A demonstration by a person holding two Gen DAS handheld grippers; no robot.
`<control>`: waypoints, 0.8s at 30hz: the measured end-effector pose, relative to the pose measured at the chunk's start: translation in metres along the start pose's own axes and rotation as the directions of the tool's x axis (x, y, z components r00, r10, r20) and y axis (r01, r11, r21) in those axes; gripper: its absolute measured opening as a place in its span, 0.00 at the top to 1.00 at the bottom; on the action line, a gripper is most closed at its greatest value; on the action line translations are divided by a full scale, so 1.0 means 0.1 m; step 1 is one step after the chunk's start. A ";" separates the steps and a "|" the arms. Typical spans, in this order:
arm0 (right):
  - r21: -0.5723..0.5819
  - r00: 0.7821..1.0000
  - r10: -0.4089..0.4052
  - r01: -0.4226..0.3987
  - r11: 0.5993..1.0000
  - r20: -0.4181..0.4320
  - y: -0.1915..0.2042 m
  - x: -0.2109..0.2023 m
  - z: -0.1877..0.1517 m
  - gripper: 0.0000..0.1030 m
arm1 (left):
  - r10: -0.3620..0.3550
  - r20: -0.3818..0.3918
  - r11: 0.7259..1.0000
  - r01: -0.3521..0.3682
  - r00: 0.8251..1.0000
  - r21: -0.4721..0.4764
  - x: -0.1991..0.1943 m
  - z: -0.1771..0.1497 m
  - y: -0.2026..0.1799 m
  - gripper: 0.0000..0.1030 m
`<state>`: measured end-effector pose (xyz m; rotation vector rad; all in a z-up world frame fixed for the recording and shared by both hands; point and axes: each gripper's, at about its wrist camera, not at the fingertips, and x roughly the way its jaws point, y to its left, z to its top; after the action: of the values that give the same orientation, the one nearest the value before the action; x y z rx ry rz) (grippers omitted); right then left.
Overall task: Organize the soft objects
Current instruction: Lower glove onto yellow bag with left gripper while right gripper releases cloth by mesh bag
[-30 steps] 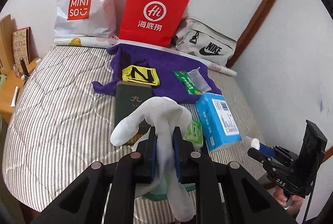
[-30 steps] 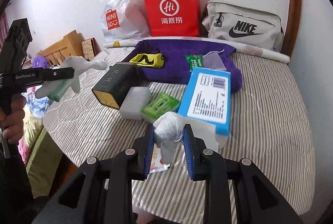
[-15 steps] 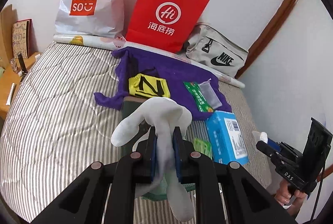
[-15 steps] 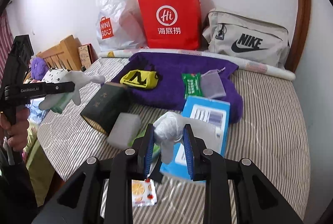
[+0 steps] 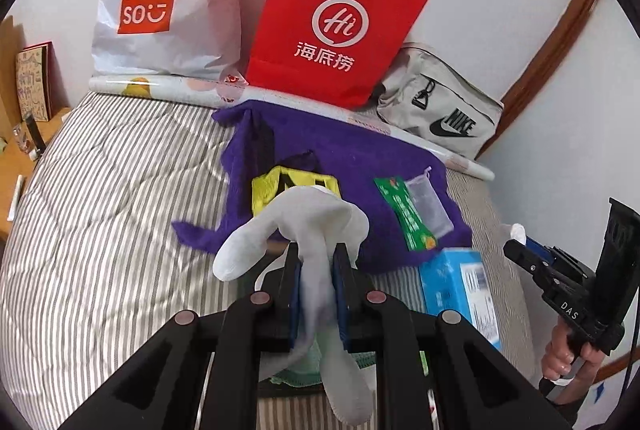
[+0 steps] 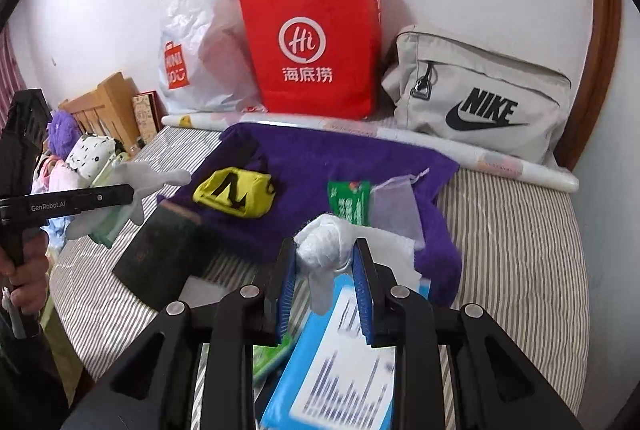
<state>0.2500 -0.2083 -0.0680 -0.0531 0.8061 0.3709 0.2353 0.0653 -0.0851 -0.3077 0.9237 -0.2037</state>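
Observation:
My left gripper (image 5: 316,262) is shut on a white sock (image 5: 308,226) that droops over both sides of the fingers, held above the striped bed (image 5: 100,230). It also shows at the left of the right wrist view (image 6: 132,186). My right gripper (image 6: 325,258) is shut on a rolled white sock bundle (image 6: 326,242), held above a blue box (image 6: 344,370). A purple towel (image 6: 320,166) lies spread at the back of the bed with a yellow pouch (image 6: 234,192), a green packet (image 6: 348,202) and a small mesh bag (image 6: 394,206) on it.
A red paper bag (image 6: 316,46), a white Miniso bag (image 6: 200,46) and a grey Nike bag (image 6: 480,98) stand along the wall. A dark book (image 6: 160,254) lies on the bed's left. A wooden bedside table (image 5: 16,158) stands left.
Both grippers have moved forward over the bed toward the purple towel, each still holding its sock. The towel and bags now look closer.

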 end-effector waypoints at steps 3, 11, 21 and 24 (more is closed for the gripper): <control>0.020 1.000 0.015 -0.015 1.000 -0.022 -0.07 0.15 0.13 0.73 | 0.003 -0.009 1.000 -0.003 1.000 -0.001 0.14 0.17 -0.02 0.86; 0.001 1.000 -0.003 0.003 1.000 -0.023 -0.18 0.54 0.45 0.73 | 0.046 -0.039 0.999 -0.045 0.998 0.024 0.55 0.57 -0.02 0.86; -0.017 0.995 -0.022 0.021 1.000 -0.096 -0.32 1.05 0.56 0.73 | 0.073 -0.096 0.997 -0.070 0.993 0.032 1.05 0.88 0.08 0.86; -0.001 0.991 -0.028 0.028 1.000 -0.128 -0.39 1.18 0.54 0.73 | 0.059 -0.108 0.998 -0.057 0.992 0.024 1.19 0.93 0.11 0.86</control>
<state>0.3755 -0.1990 -0.1187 -0.0884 0.9316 0.3428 0.3808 0.0563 -0.1254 -0.2521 1.0359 -0.1776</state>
